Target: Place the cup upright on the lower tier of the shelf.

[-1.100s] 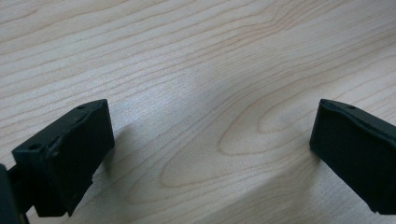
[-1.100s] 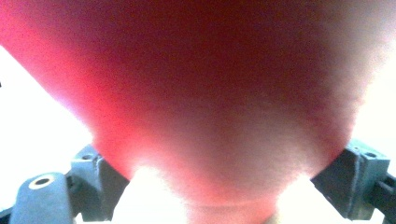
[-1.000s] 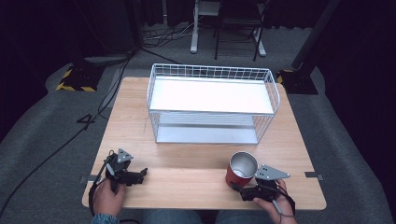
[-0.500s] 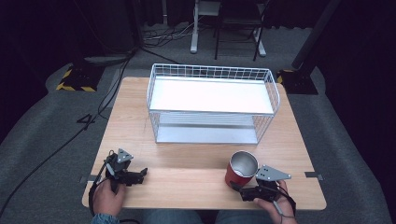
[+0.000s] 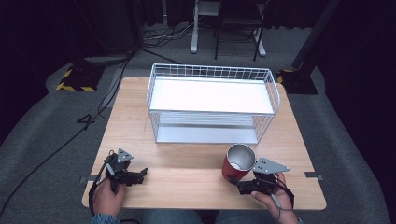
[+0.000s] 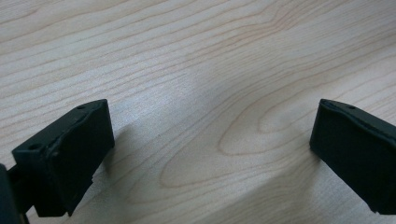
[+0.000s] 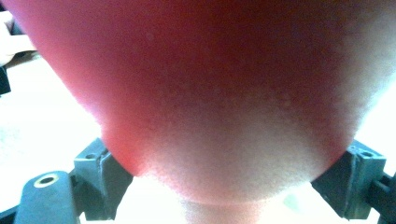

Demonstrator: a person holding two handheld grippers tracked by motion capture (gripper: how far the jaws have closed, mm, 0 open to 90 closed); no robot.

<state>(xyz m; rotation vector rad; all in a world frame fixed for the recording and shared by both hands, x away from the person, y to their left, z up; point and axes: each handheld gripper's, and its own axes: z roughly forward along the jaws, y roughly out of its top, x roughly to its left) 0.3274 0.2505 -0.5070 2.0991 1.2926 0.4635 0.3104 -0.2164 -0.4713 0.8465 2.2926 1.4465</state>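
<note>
Red cup (image 5: 239,163): stands upright, long axis vertical, open mouth up, near the front right of the table (image 5: 196,175), before the wire basket (image 5: 212,105); its base is hidden behind the right gripper (image 5: 243,185), and in the right gripper view its wall is a red blur (rim cut off). Right gripper: jaws clamped on the cup's lower wall. Left gripper (image 5: 140,173): jaws wide apart over bare wood, front left.

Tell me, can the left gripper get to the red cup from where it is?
Probably yes. Bare table lies between the left gripper, whose jaws stand open, and the red cup. But the right gripper already has its jaws around the cup's base, so there's little room there.
</note>
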